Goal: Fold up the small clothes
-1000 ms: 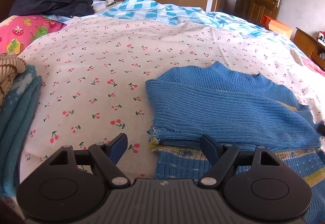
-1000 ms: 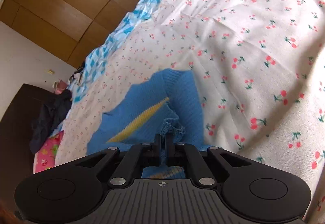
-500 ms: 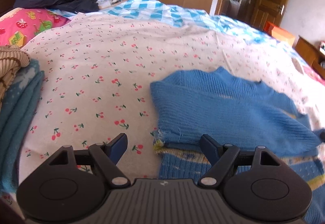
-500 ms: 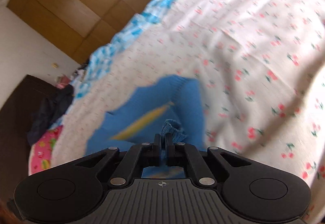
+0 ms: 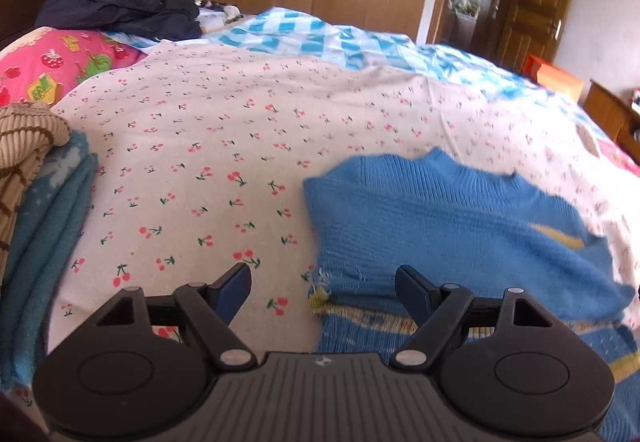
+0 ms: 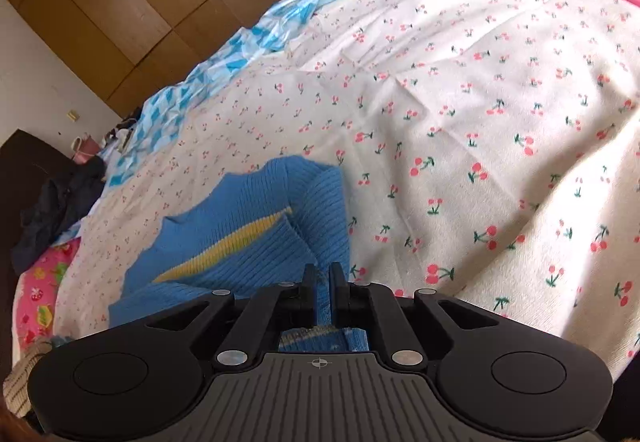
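A small blue knit sweater with yellow stripes lies on the cherry-print bedsheet, its sleeve folded across the body. My left gripper is open and empty, hovering over the sweater's lower left corner. In the right wrist view the sweater shows a folded part with a yellow stripe. My right gripper is shut on the sweater's right-hand edge, with blue knit pinched between the fingers.
A stack of folded clothes, teal with a beige striped piece on top, lies at the left. A pink pillow, dark jacket and blue checked quilt lie further back. Wooden wardrobes stand behind.
My right gripper has carried the pinched sweater part further over the body, so the fold lies flatter. My left gripper has drawn back and risen slightly, still open.
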Action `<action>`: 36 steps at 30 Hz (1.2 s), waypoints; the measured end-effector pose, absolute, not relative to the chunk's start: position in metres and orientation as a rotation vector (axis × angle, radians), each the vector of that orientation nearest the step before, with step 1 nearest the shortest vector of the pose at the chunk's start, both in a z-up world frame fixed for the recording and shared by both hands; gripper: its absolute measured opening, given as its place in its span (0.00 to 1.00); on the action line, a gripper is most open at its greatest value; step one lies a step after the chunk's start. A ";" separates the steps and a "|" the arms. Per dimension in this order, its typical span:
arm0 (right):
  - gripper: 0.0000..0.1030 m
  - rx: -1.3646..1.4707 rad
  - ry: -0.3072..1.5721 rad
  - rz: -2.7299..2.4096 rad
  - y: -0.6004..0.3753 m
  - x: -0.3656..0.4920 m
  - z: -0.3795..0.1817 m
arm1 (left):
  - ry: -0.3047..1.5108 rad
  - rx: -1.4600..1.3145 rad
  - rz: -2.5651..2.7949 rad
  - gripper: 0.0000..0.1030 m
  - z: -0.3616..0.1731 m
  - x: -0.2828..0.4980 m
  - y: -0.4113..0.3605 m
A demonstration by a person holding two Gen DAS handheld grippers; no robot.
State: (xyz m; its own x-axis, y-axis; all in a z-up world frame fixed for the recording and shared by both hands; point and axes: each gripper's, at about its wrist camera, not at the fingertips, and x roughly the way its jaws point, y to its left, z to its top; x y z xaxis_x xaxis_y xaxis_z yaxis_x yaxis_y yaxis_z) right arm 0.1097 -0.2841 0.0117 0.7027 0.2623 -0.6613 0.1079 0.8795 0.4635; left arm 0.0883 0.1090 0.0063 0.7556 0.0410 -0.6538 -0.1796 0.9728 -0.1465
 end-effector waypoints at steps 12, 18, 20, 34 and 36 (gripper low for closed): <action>0.09 0.289 0.851 0.186 -0.231 0.168 -0.011 | 0.781 -0.181 0.124 0.83 -0.011 0.112 0.101; 0.00 0.309 0.820 0.082 -0.251 0.173 -0.023 | 0.787 -0.201 0.132 0.89 -0.014 0.111 0.106; 0.02 0.293 0.827 0.065 -0.255 0.174 -0.023 | 0.781 -0.184 0.136 0.89 -0.013 0.111 0.103; 0.14 0.161 0.838 0.211 -0.233 0.170 -0.009 | 0.780 -0.178 0.139 0.89 -0.014 0.111 0.103; 0.05 0.176 0.836 0.221 -0.235 0.170 -0.007 | 0.781 -0.175 0.140 0.89 -0.014 0.112 0.102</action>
